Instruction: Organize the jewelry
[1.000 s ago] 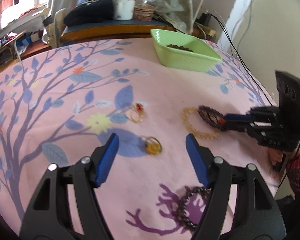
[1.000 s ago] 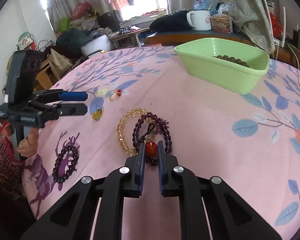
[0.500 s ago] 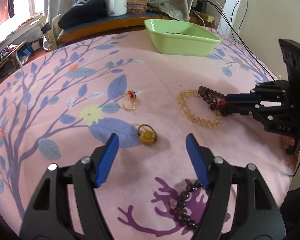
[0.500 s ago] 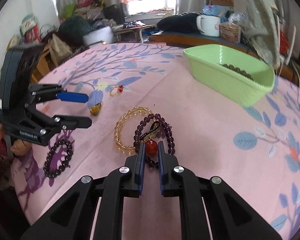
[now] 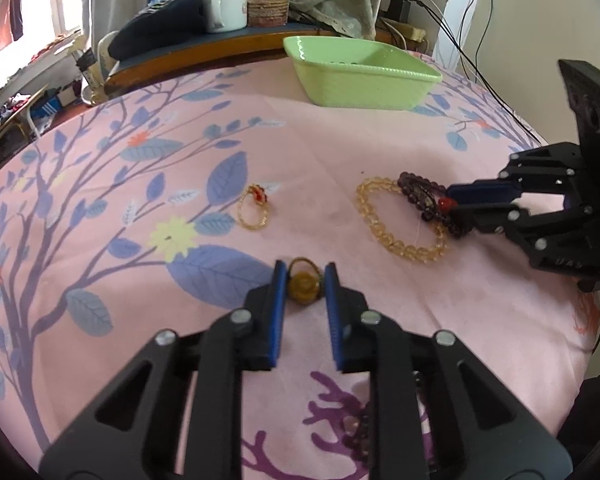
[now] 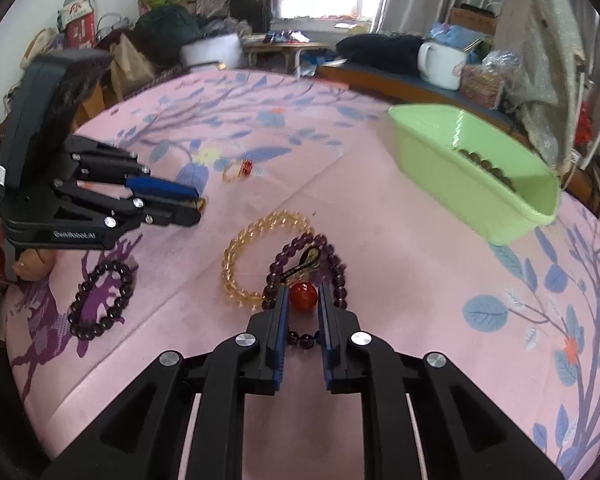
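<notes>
My left gripper [image 5: 305, 280] is shut on a yellow ring [image 5: 305, 287] that lies on the pink cloth; it also shows in the right wrist view [image 6: 194, 204]. My right gripper [image 6: 303, 294] is shut on the red bead [image 6: 303, 295] of a purple bead bracelet [image 6: 332, 260], low on the cloth; it also shows in the left wrist view [image 5: 452, 206]. A yellow bead bracelet [image 6: 236, 260] lies beside the purple one. A gold ring with a red stone [image 5: 255, 209] lies further left. A green tray [image 6: 472, 184] with brown beads stands at the back.
A dark bead bracelet [image 6: 100, 300] lies near the table's front edge, partly hidden under my left gripper in its own view. Behind the table a bench holds a white mug [image 5: 225, 10], a basket [image 5: 268, 10] and clothes. Cables hang at the right wall.
My left gripper has moved forward over the yellow ring and closed on it. The right gripper stays shut on the red bead, in nearly the same place.
</notes>
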